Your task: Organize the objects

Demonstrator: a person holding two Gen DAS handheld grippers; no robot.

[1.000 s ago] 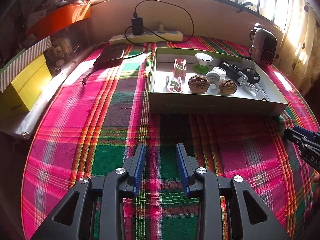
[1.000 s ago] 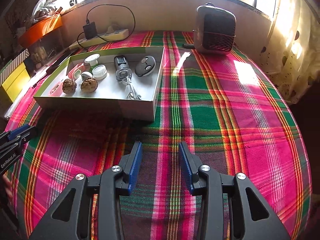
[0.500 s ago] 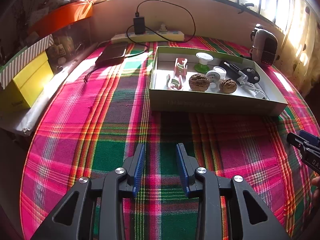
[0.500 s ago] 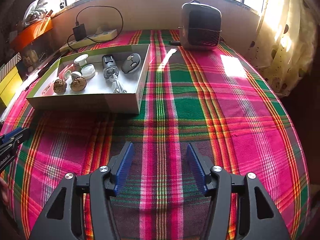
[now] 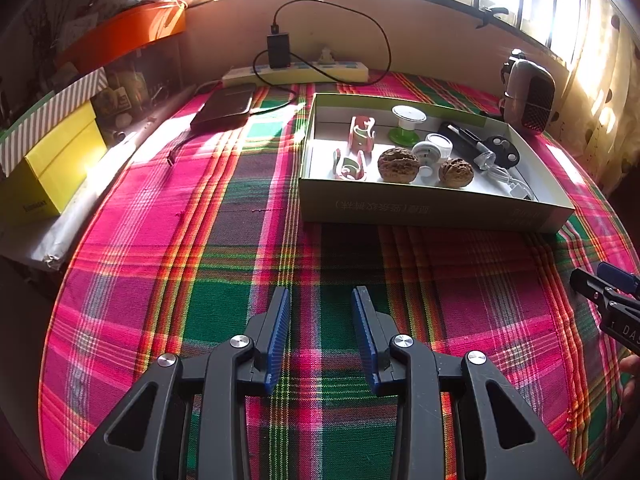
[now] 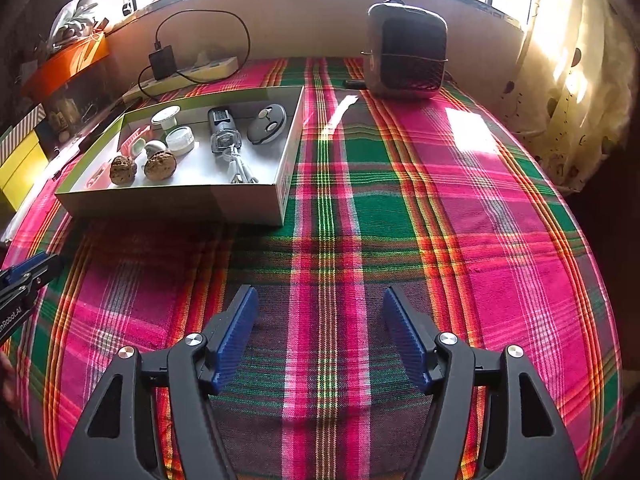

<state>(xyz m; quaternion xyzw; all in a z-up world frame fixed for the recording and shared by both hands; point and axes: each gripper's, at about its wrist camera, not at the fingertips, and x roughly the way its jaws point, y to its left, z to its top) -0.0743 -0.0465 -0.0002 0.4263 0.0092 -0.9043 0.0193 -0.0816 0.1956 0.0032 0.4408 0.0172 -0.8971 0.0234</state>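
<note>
Both grippers hovered over the near part of the plaid-covered table, each empty. The left gripper held its blue pads apart with only cloth between them. The right gripper stood wider; its jaws had just been opening, nothing between them. The open cardboard box sat toward the table's far edge, well beyond both sets of fingertips. Inside lay two walnuts, a black key fob, white round caps and red-and-white clips. A small heater stood at the far edge.
</note>
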